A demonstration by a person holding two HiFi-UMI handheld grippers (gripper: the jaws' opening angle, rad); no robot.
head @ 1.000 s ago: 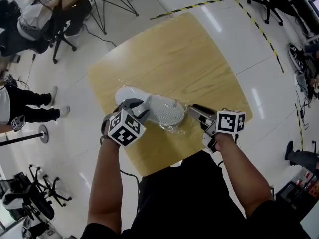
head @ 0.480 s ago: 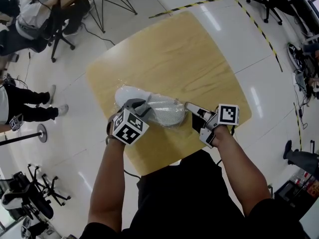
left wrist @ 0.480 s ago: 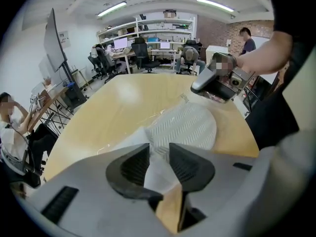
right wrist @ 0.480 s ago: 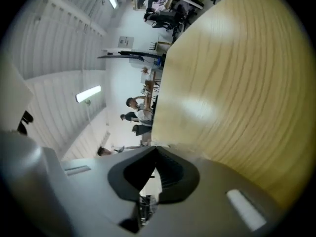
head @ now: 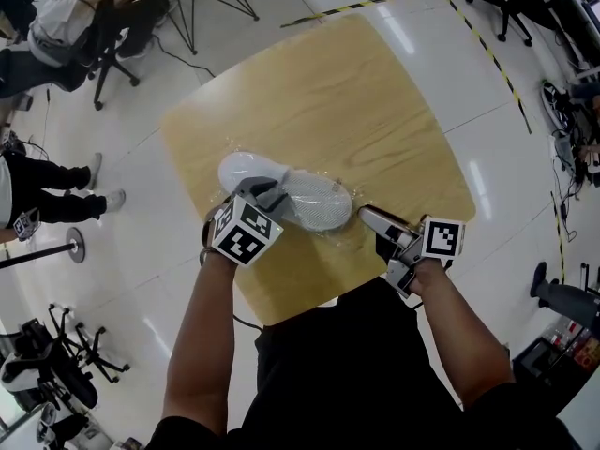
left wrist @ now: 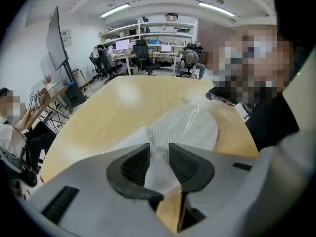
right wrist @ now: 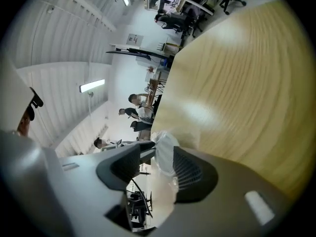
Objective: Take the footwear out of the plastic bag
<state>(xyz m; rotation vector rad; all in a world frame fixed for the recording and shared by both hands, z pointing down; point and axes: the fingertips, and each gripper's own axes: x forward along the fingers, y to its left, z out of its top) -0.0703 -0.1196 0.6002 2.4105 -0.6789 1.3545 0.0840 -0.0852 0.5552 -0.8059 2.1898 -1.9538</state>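
Lying near the front edge of the wooden table (head: 375, 101), the white shoe (head: 246, 172) is wrapped in the clear plastic bag (head: 337, 237). The film glints over it and crinkles loosely past its end on the person's right. The shoe's ribbed sole faces upward and toward the person, and nothing else can be made out in the bag.

The left gripper (head: 267, 195) comes down steeply on the middle of the shoe. Its jaws have just been closing and stand narrow, and a white fold of the shoe's upper, covered by film, fills the gap and touches both pads.

The right gripper (head: 366, 216) lies nearly level just beside the bag's loose end. Its jaws have just been opening and now stand apart. A wisp of clear plastic hangs between them, close against one pad (right wrist: 190, 169), and is not clamped.

People sit at desks beyond the table.
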